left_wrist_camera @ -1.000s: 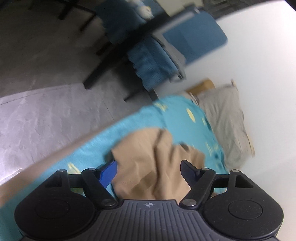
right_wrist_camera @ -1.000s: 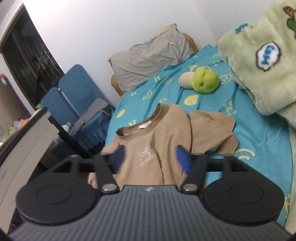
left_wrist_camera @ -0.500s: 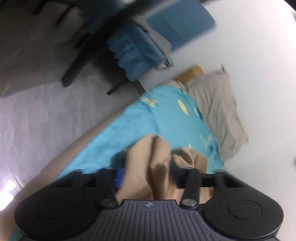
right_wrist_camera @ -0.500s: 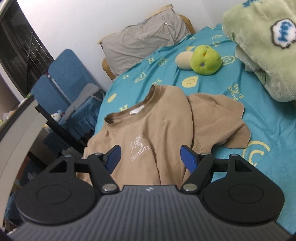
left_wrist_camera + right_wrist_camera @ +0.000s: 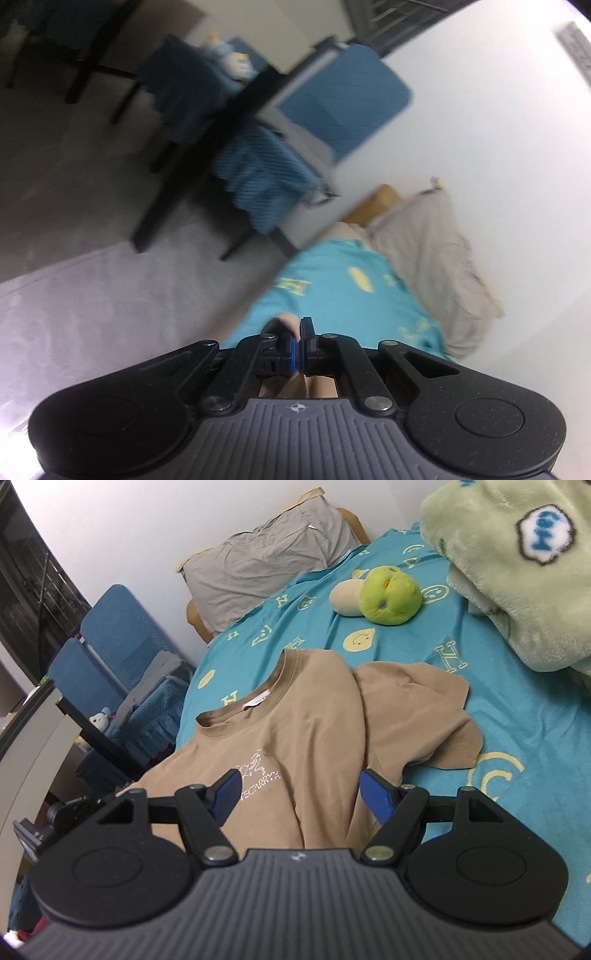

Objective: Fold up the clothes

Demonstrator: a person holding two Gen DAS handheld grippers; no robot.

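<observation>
Here, one tan T-shirt point(image 5: 295, 734), two plush toys point(image 5: 376, 594)

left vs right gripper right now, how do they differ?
The left gripper is shut, its blue pads pinched on tan fabric of the tan T-shirt; its jaws have just been closing. The right gripper is open, pads wide apart, gripping nothing. The left sits at the bed's edge with floor beyond; the right hangs over the shirt's chest print. Both share the same black body and blue pads.
</observation>
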